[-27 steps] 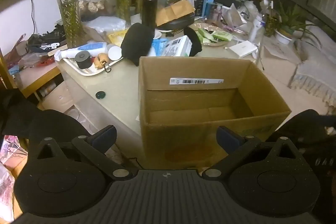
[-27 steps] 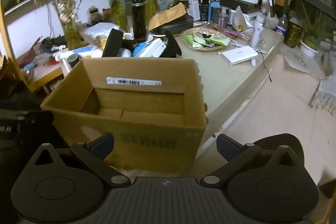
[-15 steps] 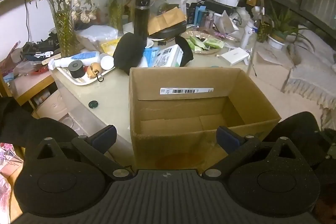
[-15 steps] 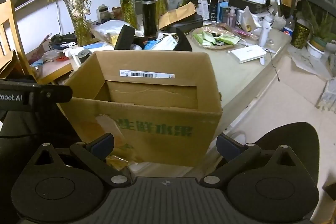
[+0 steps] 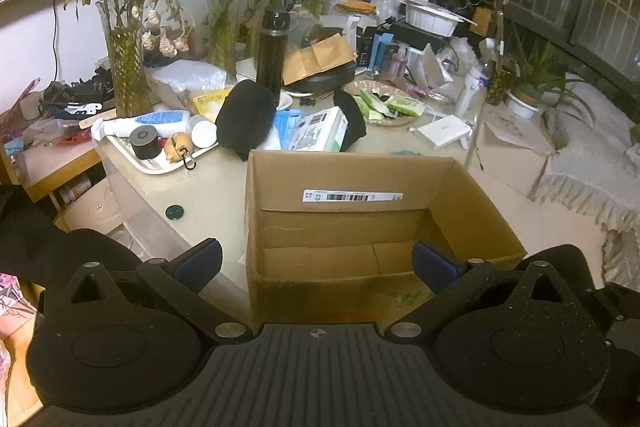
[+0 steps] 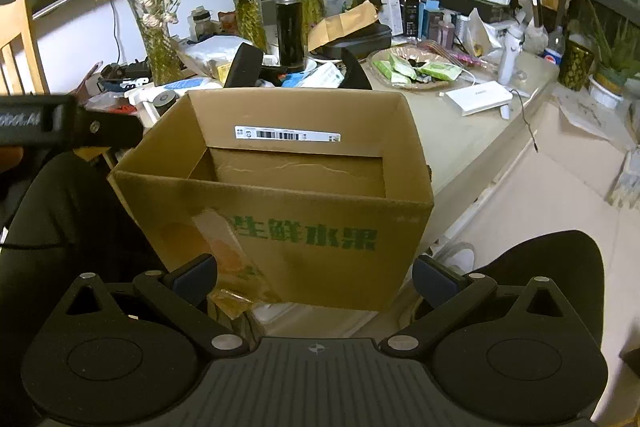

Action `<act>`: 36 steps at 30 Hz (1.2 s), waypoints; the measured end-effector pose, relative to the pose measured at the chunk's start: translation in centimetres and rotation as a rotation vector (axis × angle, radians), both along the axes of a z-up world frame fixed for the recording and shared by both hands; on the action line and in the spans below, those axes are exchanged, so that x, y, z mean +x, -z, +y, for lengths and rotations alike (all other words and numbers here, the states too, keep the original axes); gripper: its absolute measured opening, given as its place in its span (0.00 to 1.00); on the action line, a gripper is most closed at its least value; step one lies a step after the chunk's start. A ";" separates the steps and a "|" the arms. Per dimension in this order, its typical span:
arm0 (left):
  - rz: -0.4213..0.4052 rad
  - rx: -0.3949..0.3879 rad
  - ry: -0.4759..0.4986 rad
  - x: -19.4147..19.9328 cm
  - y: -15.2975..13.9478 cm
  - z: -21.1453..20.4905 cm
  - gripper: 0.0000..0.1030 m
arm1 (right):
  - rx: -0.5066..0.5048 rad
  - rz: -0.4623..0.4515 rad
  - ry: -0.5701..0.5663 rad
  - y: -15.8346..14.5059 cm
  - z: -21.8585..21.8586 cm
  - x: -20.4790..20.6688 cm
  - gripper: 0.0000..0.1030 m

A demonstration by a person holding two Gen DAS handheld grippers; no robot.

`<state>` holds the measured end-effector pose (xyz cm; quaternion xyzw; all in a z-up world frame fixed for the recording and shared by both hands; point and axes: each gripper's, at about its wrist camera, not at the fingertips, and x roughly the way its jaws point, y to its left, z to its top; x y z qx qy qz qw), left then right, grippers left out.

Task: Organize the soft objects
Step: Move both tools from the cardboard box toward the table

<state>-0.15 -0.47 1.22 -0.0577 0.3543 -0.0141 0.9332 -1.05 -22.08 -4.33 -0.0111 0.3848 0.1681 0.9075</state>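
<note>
An open, empty cardboard box (image 5: 360,227) stands at the near edge of a cluttered table (image 5: 208,187); it also shows in the right wrist view (image 6: 304,187), with green print on its front. Behind it lie a black soft pouch (image 5: 246,117) and a second dark soft item (image 5: 352,121); both show in the right wrist view, the pouch (image 6: 244,67) and the dark item (image 6: 354,73). My left gripper (image 5: 316,261) is open and empty, above the box's near side. My right gripper (image 6: 314,277) is open and empty, in front of the box.
A metal tray (image 5: 160,163) with bottles and jars sits left of the box. A black flask (image 5: 272,55), vases of bamboo (image 5: 124,67), a plate of green packets (image 5: 384,107) and a white box (image 5: 442,131) crowd the table. A wooden chair (image 6: 20,51) stands at left.
Both grippers have pulled back and up from the box, so it looks smaller and lower. The left gripper's body has come into the right wrist view at left. Jaws stay open.
</note>
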 end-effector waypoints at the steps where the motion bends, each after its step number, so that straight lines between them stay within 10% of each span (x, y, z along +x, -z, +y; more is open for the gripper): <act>1: 0.004 0.001 -0.001 0.1 0.1 0.0 1.00 | -0.001 -0.007 -0.005 -0.1 0.2 -0.3 1.00; 36: -0.001 0.030 0.030 2.2 0.3 1.0 1.00 | 0.049 0.005 0.028 -1.3 -0.4 2.2 1.00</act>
